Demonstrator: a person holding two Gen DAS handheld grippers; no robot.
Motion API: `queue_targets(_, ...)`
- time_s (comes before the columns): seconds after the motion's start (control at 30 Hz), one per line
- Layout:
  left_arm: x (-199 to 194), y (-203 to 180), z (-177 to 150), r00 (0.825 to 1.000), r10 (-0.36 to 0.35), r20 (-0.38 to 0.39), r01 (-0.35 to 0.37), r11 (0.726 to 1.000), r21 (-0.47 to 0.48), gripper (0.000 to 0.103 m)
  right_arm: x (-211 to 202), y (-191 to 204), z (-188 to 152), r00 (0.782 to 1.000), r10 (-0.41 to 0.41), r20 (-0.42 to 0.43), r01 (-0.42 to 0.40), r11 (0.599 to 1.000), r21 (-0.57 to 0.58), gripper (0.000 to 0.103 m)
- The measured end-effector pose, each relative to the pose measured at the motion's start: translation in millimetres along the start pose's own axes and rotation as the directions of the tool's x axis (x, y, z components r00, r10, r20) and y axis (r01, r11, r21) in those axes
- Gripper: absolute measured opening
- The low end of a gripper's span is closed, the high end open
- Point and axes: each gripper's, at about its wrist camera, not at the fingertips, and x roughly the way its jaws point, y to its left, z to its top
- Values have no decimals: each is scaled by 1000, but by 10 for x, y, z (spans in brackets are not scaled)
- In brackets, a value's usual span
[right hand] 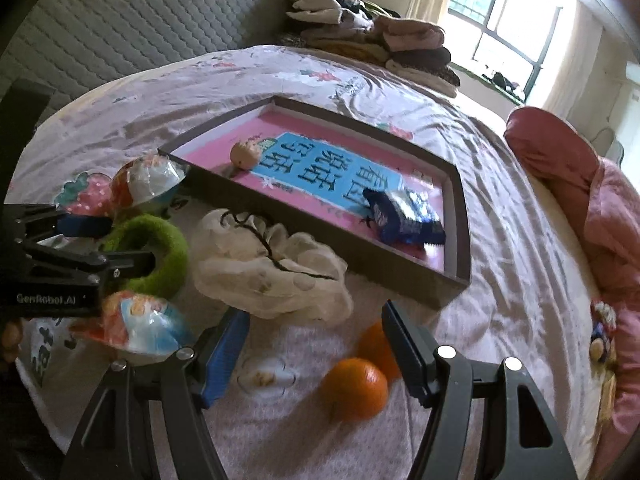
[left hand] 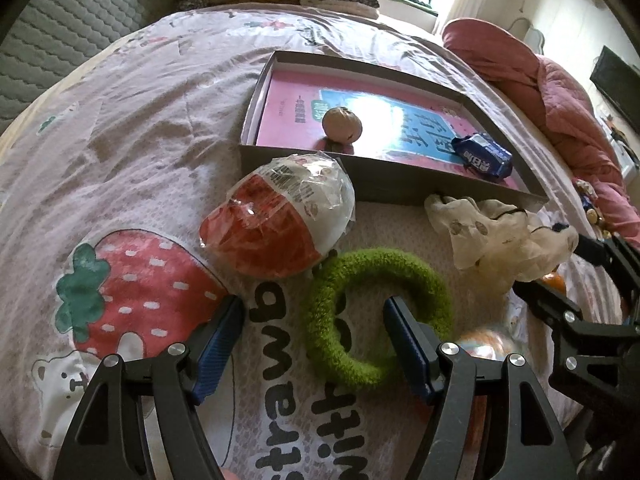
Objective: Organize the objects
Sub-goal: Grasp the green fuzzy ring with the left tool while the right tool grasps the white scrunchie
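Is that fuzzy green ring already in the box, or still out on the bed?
Out. The green ring lies on the bedsheet in front of the box; the box holds only a walnut and a blue packet.

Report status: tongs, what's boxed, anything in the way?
Both tongs open, empty: left over green ring, right over oranges. Box holds walnut, blue packet. Cream cloth lies against box.

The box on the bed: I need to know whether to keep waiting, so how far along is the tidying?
Early. Already in the box: a walnut and a blue snack packet. Nothing is gripped: the open left gripper straddles the green ring, and the open right gripper hovers by two oranges. Still on the bedspread: the ring, the cream scrunchie, both oranges and two wrapped snacks.
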Motion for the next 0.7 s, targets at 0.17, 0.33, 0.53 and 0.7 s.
queue_targets(0.17, -1, -25, 13, 1000, -3, 0, 3, 1000, 4, 68, 81, 93, 93, 1000, 18, 0, -18, 997, -70, 68)
queue_targets(0.33, 3, -43, 20, 1000, -3, 1, 3, 1000, 6, 58, 147, 132, 121, 997, 71, -3, -71, 995, -75, 54)
queue_targets(0.53, 2, -48, 21, 1000, -14, -4, 14, 1000, 10, 27, 200, 122, 115, 990, 135, -30, -136, 990, -43, 23)
queue_targets(0.7, -11, -28, 20, 1000, -21, -1, 21, 1000, -9, 13, 225, 46, 74, 980, 194, -43, -193, 981, 38, 14)
